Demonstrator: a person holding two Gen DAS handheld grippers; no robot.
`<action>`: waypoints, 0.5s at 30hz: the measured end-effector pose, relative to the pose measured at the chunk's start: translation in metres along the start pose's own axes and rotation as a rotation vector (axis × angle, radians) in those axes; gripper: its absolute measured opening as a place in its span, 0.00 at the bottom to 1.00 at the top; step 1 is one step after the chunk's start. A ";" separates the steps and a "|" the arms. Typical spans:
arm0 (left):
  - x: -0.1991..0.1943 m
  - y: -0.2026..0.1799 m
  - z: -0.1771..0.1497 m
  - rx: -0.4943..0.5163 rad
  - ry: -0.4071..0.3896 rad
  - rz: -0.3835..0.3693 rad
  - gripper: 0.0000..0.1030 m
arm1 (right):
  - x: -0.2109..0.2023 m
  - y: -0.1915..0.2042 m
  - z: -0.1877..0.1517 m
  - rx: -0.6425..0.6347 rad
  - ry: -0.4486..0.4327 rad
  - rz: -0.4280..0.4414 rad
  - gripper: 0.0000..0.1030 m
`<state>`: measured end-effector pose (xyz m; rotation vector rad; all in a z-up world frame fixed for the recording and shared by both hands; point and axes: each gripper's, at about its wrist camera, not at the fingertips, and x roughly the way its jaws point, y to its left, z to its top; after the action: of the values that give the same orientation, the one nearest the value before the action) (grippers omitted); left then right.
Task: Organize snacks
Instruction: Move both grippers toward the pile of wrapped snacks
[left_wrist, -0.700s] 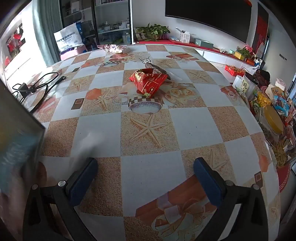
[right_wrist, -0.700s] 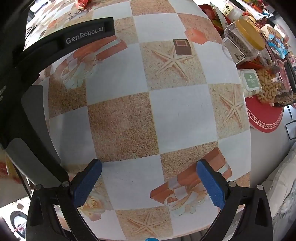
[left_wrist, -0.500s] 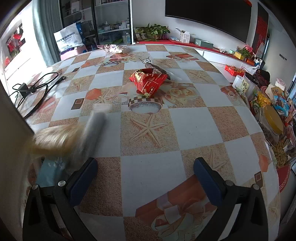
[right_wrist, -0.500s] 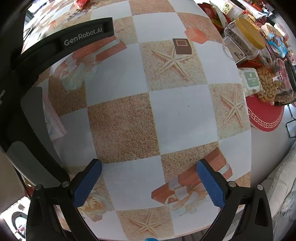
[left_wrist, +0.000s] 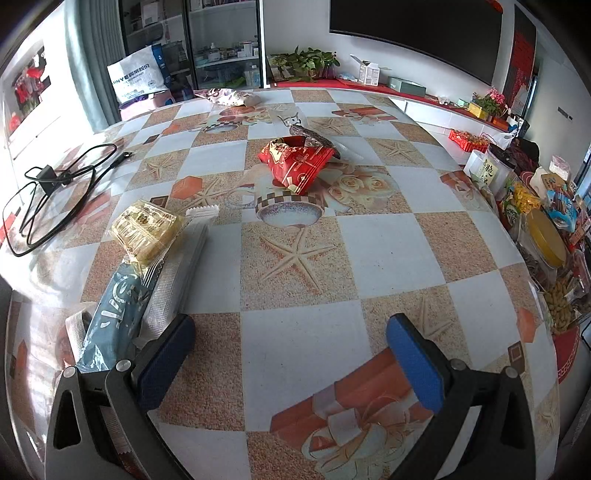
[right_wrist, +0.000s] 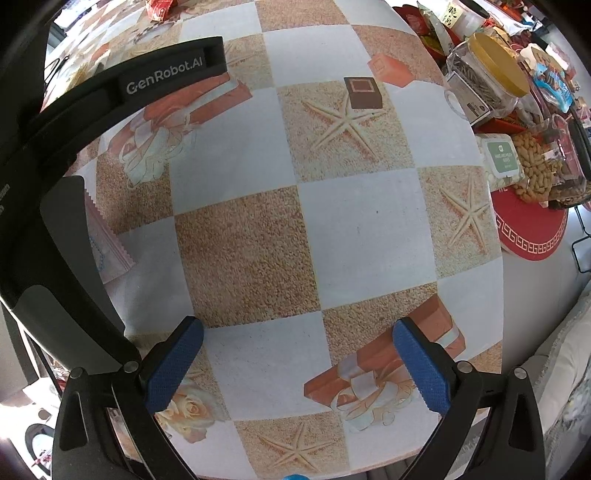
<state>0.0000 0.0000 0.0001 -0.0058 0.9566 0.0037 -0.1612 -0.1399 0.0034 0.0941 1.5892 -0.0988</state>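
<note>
Left gripper (left_wrist: 290, 354) jaws wide apart, nothing between them, above the table (left_wrist: 388, 251). Right gripper (right_wrist: 297, 363) likewise spread and empty, pointing down at the cloth. Yellow packet (left_wrist: 146, 229), blue packet (left_wrist: 112, 314) and a clear sleeve (left_wrist: 177, 273) lie stacked just beside the left finger; possibly touching. Red bag (left_wrist: 299, 162) mid-table.

The left black two-finger gripper with blue pads (left_wrist: 291, 354) fills the bottom of its own view, tilted steeply downward, its jaws spread wide with nothing between them. The right black two-finger gripper with blue pads (right_wrist: 297, 363) points straight down, jaws equally wide and empty. In the right view, the left gripper's black body arcs across the upper left of the frame.
</note>
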 end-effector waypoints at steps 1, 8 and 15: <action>0.000 0.000 0.000 0.000 0.000 0.000 1.00 | 0.000 0.000 0.000 0.000 -0.002 0.000 1.00; 0.000 0.000 0.000 0.000 0.000 0.000 1.00 | -0.003 -0.002 -0.002 -0.004 -0.020 0.005 1.00; 0.000 0.000 0.000 0.000 0.000 0.000 1.00 | -0.004 0.000 0.001 -0.003 0.013 0.000 1.00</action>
<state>-0.0002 0.0000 0.0000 -0.0056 0.9565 0.0036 -0.1604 -0.1400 0.0076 0.0924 1.6020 -0.0955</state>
